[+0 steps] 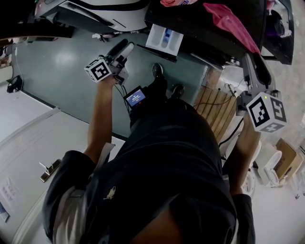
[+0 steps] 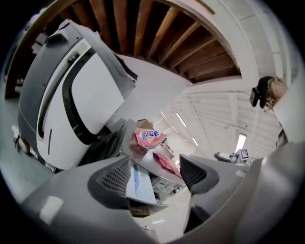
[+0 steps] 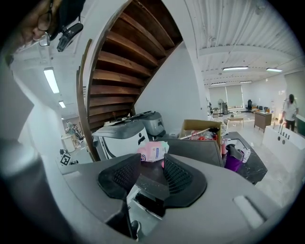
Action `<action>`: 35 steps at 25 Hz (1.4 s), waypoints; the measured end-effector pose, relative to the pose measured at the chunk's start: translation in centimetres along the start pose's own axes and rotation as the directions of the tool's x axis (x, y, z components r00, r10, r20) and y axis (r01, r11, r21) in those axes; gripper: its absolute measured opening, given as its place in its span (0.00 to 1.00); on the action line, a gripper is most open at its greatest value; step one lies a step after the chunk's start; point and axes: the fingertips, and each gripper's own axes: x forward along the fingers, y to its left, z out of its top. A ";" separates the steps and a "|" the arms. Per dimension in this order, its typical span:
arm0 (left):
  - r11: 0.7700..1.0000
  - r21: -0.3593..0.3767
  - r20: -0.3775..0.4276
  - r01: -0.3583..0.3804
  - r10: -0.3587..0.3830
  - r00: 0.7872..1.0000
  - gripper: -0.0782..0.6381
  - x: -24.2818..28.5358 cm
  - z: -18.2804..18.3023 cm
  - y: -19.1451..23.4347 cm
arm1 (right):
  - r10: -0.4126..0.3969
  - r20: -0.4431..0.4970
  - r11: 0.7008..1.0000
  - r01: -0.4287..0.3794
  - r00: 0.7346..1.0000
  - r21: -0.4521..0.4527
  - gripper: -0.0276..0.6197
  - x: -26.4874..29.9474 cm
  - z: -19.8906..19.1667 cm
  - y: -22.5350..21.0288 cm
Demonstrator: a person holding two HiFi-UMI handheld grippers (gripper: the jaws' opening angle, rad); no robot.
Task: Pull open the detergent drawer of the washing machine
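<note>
The white detergent drawer (image 1: 164,40) juts out of the dark washing machine (image 1: 200,26), and a blue compartment shows inside it. My left gripper (image 1: 125,49) hangs to the left of the drawer, apart from it. In the left gripper view my left gripper (image 2: 155,174) is open, and the drawer (image 2: 138,183) lies beyond the gap. My right gripper (image 1: 251,59) hovers by the machine's right corner. In the right gripper view my right gripper (image 3: 151,167) is open by a narrow gap and holds nothing. A pink cloth (image 1: 228,21) lies on the machine's top.
A large white and grey appliance (image 1: 105,12) stands at the back left. Wooden slats (image 1: 214,107) lie on the floor at the right. A pink packet (image 3: 152,152) and a cardboard box (image 3: 200,128) sit on the machine. A wooden staircase (image 3: 124,62) rises overhead.
</note>
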 end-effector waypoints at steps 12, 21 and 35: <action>0.910 0.410 0.058 -0.055 0.034 0.998 0.62 -2.7 10.1 -8.6 | 0.003 0.099 1.000 0.000 0.995 -0.031 0.27 -2.4 3.4 1.2; 0.700 0.701 0.069 -0.133 0.118 0.991 0.57 -3.9 14.4 -15.5 | 0.034 0.189 0.994 -0.013 0.981 -0.111 0.27 -3.6 7.3 3.7; 0.537 0.808 0.244 -0.240 0.065 0.968 0.54 -5.9 19.4 -24.3 | 0.102 0.195 0.959 -0.045 0.975 -0.280 0.26 -4.0 10.2 7.9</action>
